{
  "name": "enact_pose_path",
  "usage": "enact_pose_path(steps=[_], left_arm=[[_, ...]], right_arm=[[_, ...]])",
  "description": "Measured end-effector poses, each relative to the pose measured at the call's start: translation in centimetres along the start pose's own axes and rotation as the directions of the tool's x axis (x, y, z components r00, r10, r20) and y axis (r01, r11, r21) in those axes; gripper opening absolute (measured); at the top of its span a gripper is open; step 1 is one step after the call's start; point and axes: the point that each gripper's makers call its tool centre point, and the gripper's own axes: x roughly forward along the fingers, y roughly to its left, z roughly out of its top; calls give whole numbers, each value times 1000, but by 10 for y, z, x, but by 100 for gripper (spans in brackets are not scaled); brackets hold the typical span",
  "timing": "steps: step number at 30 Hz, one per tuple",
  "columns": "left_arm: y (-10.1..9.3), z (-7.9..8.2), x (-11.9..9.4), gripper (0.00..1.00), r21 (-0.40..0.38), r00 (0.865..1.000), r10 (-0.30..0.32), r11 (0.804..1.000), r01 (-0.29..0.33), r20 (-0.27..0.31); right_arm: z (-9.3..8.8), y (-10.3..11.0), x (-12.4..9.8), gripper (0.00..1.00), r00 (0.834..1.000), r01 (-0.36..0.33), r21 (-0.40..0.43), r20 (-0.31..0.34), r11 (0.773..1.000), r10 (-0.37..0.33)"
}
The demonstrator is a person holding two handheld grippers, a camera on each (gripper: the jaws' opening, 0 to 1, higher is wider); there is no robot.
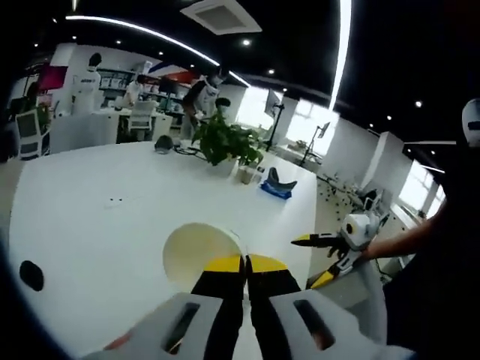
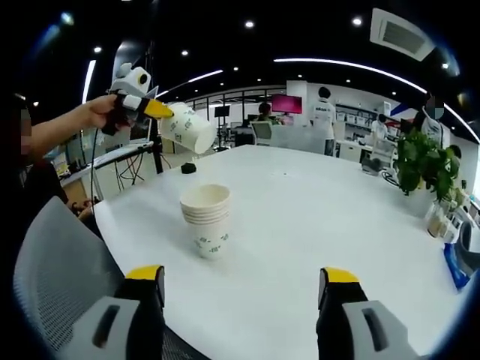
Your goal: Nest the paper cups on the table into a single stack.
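The left gripper [image 2: 159, 110] grips one paper cup [image 2: 187, 129] above the nested cup stack [image 2: 207, 219]; the right gripper [image 2: 238, 279] stands wide open.

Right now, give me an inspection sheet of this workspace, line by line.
Surface: white table, mostly bare.
Job's things: stack of nested paper cups upright on the table; one more paper cup held tilted in the air, up and to the left of the stack in the right gripper view.
Clutter: potted plant, blue item, small dark object.
Grippers: left gripper shut on the raised cup; right gripper open, holding nothing.
Cables: nothing seen.
Surroundings: open office, people standing at desks behind, grey chair back at the table's edge.
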Motion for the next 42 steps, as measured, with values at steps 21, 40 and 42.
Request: enact_pose_path(steps=[21,40,42], left_arm=[[-36,-35,39,0,222,970,-16,972,71,-242],[-43,-76,72,0,343,910,1,926,155,-415],[-43,-80,75,0,357,900,8,919,165,-436]], right_arm=[[1,1,-1,84,1000,15,8,-6,1000,-15],[-1,-1,-1,83,1000,22,20,-8,1000,-22],[0,-1,-1,83,1000,22,21,-8,1000,-22]])
